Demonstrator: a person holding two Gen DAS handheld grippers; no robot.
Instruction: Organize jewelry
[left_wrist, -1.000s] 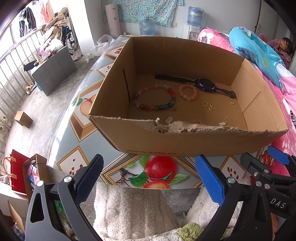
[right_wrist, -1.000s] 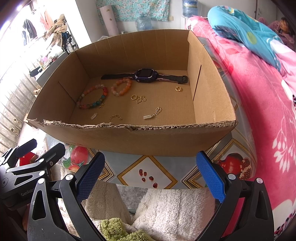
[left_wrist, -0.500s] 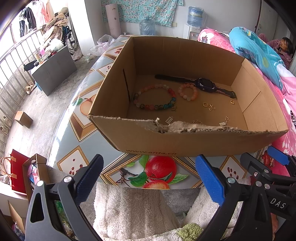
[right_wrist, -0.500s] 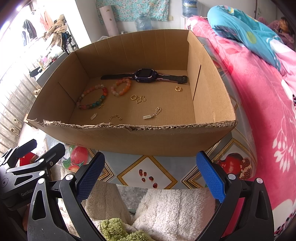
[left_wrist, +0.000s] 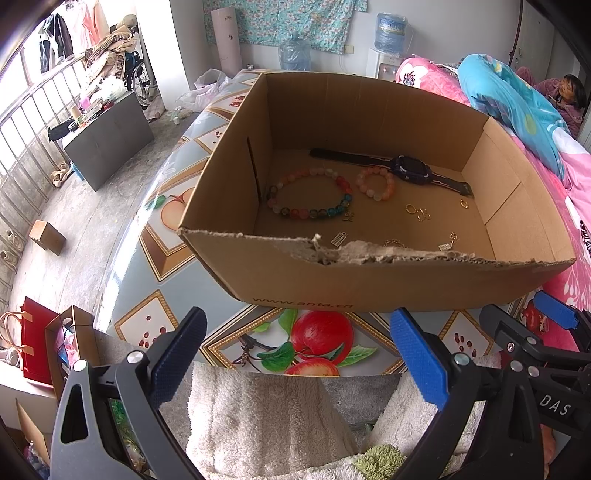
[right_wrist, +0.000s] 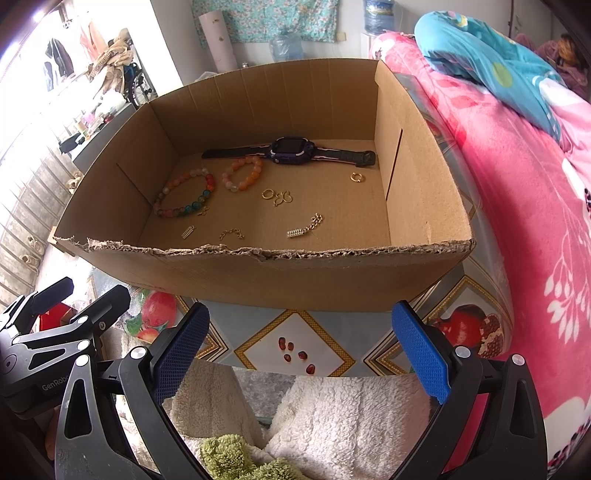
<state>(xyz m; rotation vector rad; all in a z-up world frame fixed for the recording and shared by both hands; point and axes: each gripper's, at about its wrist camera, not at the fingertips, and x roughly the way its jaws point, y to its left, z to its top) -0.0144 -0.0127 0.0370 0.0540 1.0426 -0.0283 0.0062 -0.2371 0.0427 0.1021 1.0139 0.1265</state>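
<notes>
Jaws apart; 2 beaded bracelets (right_wrist: 184, 197) boxed.

Counter (left_wrist: 122, 291) covered in fruit-print cloth, taken as landmark; left of it, bare grey concrete floor (left_wrist: 74, 221), a grey cabinet (left_wrist: 107, 136), a metal railing (left_wrist: 22, 147) flooded with daylight; beyond its far end, white wall hung with floral cloth (left_wrist: 280, 22), a pink roll (left_wrist: 225, 40), water bottles (left_wrist: 293, 55); right of it, pink bed (right_wrist: 535, 206) with blue quilt (right_wrist: 491, 62).
</notes>
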